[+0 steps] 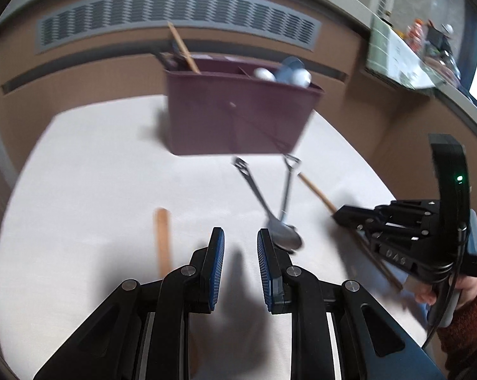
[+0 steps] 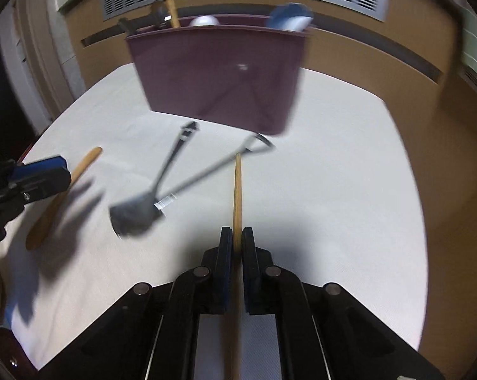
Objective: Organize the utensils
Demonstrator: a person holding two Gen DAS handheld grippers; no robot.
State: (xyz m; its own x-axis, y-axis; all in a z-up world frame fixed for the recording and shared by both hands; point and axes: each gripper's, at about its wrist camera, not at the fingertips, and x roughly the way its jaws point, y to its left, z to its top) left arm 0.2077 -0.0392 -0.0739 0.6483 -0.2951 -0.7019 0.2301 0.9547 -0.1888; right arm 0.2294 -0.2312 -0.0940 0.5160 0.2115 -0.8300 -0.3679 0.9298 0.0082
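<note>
Right gripper (image 2: 237, 247): jaws closed narrow on a thin wooden stick (image 2: 237, 190), gripped near its lower part, tip pointing toward the bin.
Left gripper (image 1: 240, 253): jaws parted, holding nothing, hovering low over the bench (image 1: 96, 174).
Bench: pale cloth surface, blurred by motion.
Metal spoons: two lying crossed, bowls toward the grippers, handles fanning toward the bin; larger spoon (image 2: 149, 196) bowl just beside the left gripper's right finger; second spoon (image 2: 206, 171) crossing over it.
Wooden spatula (image 2: 61, 196): flat on the bench, left of the spoons, partly behind the left gripper.
Utensil bin (image 1: 238, 117): maroon, upright at the bench's far side, carrying a wooden handle, dark utensils, and white and blue pieces, the exact compartments unclear.
</note>
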